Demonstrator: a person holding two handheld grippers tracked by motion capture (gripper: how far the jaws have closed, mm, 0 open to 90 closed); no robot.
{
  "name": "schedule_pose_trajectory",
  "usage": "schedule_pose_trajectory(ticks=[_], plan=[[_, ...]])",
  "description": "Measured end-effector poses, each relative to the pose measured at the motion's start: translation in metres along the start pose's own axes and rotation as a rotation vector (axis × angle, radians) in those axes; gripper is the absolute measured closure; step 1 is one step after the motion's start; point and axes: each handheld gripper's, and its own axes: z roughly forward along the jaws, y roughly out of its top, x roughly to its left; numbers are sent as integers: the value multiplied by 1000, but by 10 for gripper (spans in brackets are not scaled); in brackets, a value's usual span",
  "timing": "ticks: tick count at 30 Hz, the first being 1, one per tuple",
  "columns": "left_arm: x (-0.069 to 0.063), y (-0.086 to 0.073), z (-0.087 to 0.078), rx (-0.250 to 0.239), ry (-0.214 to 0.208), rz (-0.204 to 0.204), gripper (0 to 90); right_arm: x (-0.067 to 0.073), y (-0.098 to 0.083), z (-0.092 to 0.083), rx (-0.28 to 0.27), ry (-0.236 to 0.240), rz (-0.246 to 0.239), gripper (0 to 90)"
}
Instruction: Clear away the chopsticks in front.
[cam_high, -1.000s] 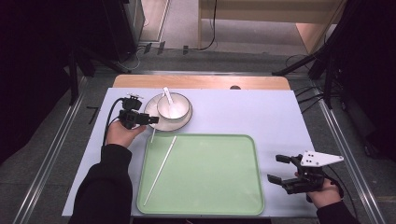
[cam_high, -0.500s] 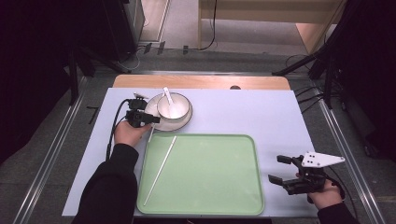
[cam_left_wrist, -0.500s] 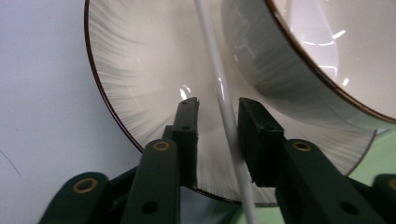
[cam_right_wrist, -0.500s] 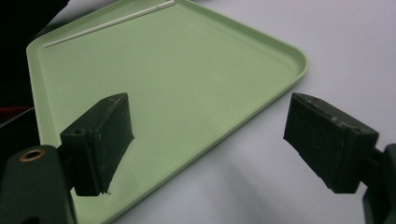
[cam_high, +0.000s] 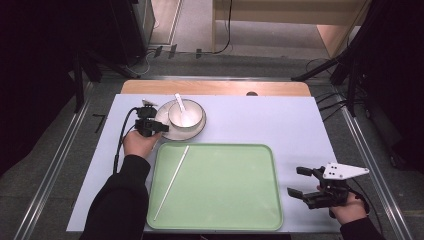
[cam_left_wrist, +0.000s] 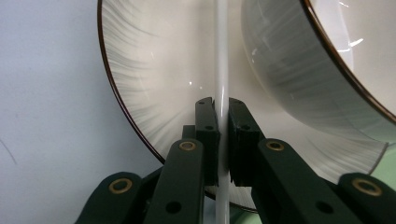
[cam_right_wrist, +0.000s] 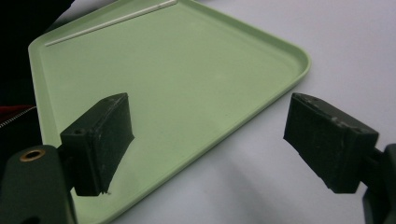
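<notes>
White chopstick (cam_left_wrist: 221, 93) on the plate (cam_left_wrist: 154, 84) near the desk's far left corner, clenched in left tongs (cam_left_wrist: 223, 122) just closed on it. Its mate (cam_high: 172, 181) already lies in the tray (cam_high: 225, 220). Right tongs (cam_right_wrist: 210, 144) gape, idle.

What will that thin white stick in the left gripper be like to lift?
Probably stiff: the stick runs straight across the plate. Its glossy surface looks slippery, so it may swivel in the left gripper's narrow grip. Being so thin, likely light.
</notes>
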Motion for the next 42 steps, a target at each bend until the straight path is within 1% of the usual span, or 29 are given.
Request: schedule_pose_trajectory(ticks=[2,6,8,9,11,16,17,21,24,27,31,32,36,40,42], plan=[[1,0,-1,2,-11,-13,854,0,0,0,-1,2,-2,161],[3,2,-7,-18,-20,-21,856,0,0,0,0,2,-2,162],[5,2,-11,-32,-43,-37,857,0,0,0,-1,0,-1,162],[7,2,-13,-40,-47,-45,857,0,0,0,-1,0,-1,162],[9,2,-18,-51,-36,-49,857,0,0,0,0,1,-3,161],[19,3,-37,-95,-42,-85,857,0,0,0,0,1,-3,162],[20,3,-43,-112,-42,-93,857,0,0,0,0,1,-4,161],[20,3,-60,-147,-56,-99,857,1,0,0,0,2,-3,161],[14,4,-70,-167,-64,-84,857,0,0,0,0,1,-4,161],[2,5,-81,-187,-76,-53,857,0,0,-1,-3,-1,-5,162],[-14,3,-89,-193,-100,-23,857,0,0,-2,-10,-1,-3,162],[-20,0,-92,-192,-110,-14,857,0,0,-2,-10,-1,-1,162],[-35,-13,-101,-193,-122,10,857,0,0,-3,-12,-2,-1,161],[-45,-25,-109,-183,-137,32,857,0,1,-3,-16,-1,-8,162],[-50,-30,-112,-188,-147,40,856,0,1,-3,-19,0,-8,162]])
